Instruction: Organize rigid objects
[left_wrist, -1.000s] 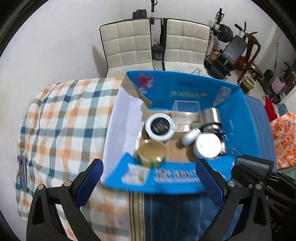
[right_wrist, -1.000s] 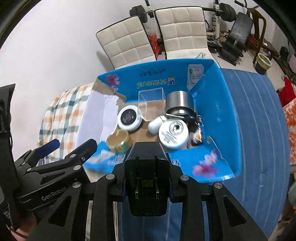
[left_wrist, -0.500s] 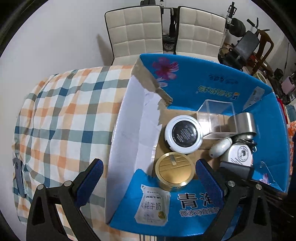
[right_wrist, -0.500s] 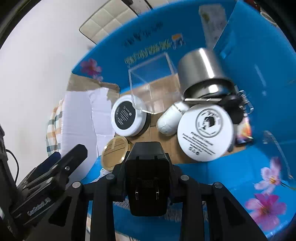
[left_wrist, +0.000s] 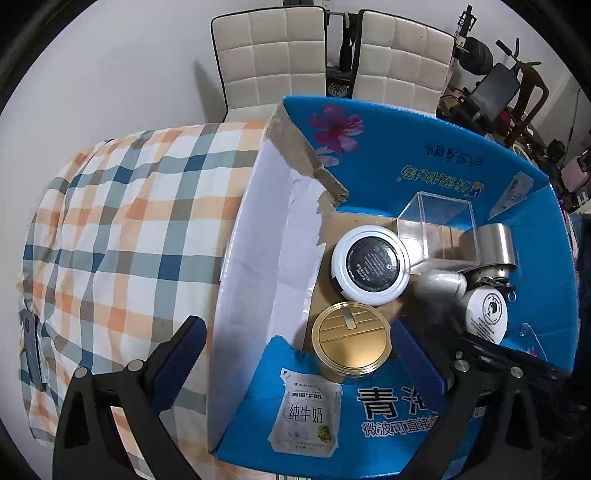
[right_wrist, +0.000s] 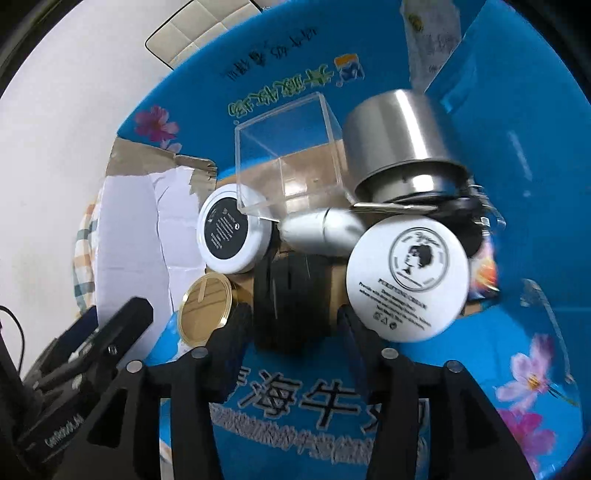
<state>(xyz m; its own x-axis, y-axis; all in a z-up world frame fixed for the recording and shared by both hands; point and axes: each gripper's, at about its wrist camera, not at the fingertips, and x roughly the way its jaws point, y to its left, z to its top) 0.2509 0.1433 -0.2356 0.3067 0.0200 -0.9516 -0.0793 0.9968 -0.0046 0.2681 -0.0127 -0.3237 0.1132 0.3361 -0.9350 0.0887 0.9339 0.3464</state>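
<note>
Inside the blue cardboard milk box (right_wrist: 498, 155) printed "青海牛奶", the right gripper (right_wrist: 291, 321) has its fingers partly open around a black plug adapter (right_wrist: 291, 299), beside a white round jar (right_wrist: 408, 277) with a woman's portrait logo. The left gripper (left_wrist: 295, 347) hovers with fingers spread wide, holding nothing, above a gold-lidded round tin (left_wrist: 349, 341).

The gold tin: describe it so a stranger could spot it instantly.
Look inside the blue cardboard box on the checked cloth. At the near-left of its floor stands the gold tin, beside a white jar with a black lid. It is the only gold, ribbed-lidded thing there.
</note>
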